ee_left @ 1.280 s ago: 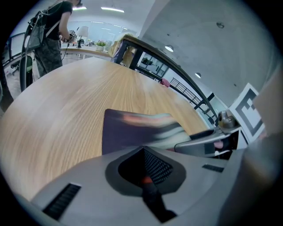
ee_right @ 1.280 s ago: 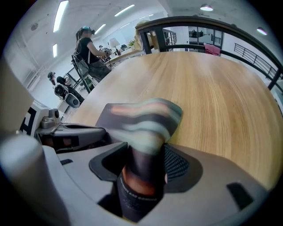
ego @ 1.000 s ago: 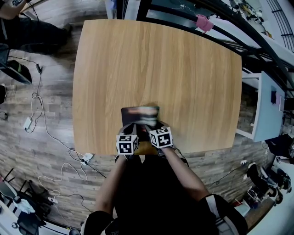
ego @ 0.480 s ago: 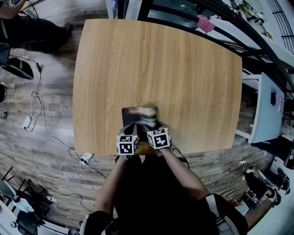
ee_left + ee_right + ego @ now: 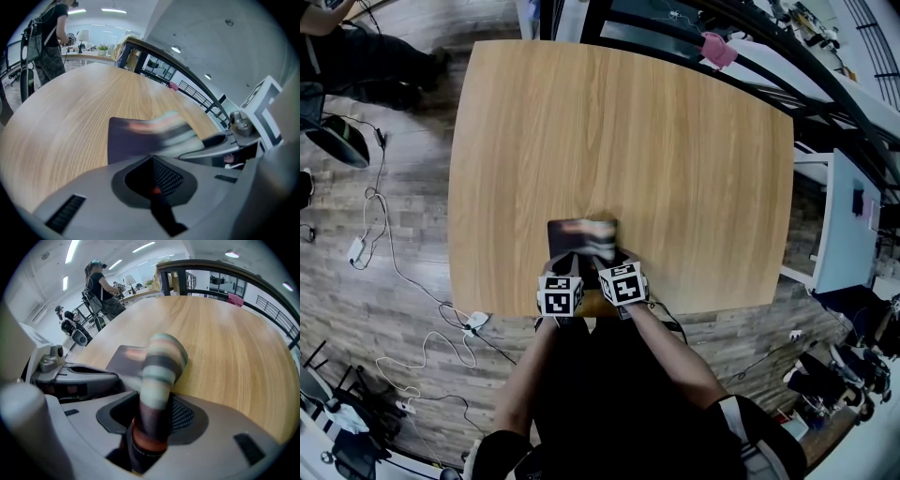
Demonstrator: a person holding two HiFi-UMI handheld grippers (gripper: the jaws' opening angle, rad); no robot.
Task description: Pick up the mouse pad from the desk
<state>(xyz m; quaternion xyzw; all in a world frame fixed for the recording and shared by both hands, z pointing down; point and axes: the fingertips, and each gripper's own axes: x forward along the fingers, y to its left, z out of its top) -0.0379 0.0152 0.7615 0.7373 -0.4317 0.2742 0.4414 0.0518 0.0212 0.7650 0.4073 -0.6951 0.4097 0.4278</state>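
I have the mouse pad [image 5: 577, 232] lying on the wooden surface [image 5: 619, 131] toward 6 o'clock, close to the near edge and right in front of me. Both tools sit side by side at that edge.

The right gripper [image 5: 606, 259] is at the pad's 4 o'clock corner. In the right gripper view that side of the pad [image 5: 161, 363] is curled up off the wood, a striped band standing between the jaws and running down into the throat of the right gripper [image 5: 157, 404]. Those jaws have just been closing. They stand fairly wide, and the raised fold fills the gap between them, so I read it as pinched on both sides. The rest of the pad lies flat on the wood, reaching away toward 11 o'clock in that view.

The left gripper [image 5: 565, 264] is at the pad's 7 o'clock edge. In the left gripper view its jaws look drawn together with nothing between them [image 5: 153, 161], and the dark pad [image 5: 129, 138] lies just beyond their tips. I cannot tell whether the tips touch it.

Off the surface, a pink object [image 5: 717, 47] sits on the dark railing at 1 o'clock. White cables [image 5: 394, 267] trail over the floor at 8 o'clock.
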